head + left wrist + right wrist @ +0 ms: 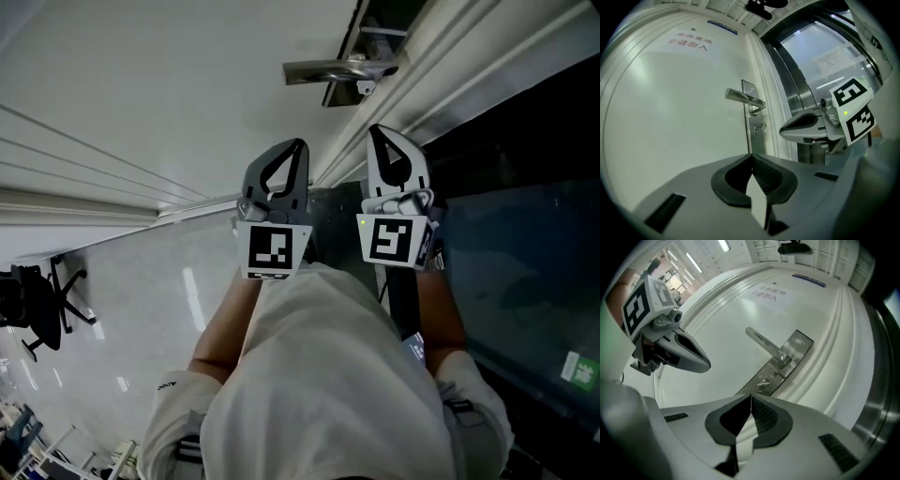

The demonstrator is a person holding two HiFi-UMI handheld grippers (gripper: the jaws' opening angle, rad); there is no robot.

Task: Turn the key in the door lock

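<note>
Both clenched, empty: left hand-held gripper [751,157], right hand-held gripper [751,396] | key [760,126] seemingly juts out of door [670,117]

Door handle [764,343] brushed metal — door [670,117] smooth, matt.

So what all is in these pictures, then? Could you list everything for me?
door: one, white, straight ahead of the person
lever handle: one, silver, near the door's right edge
lock: one, silver, on the plate under the handle; whether a key is in it is too small to tell
notice: one, red lettering, high on the door
glass panel: one, metal-framed, right of the door
office chair: one, black, left edge of the head view
top: one, white, worn by the person
left gripper: one, grey, jaws together, empty
right gripper: one, grey, jaws together, empty
</note>
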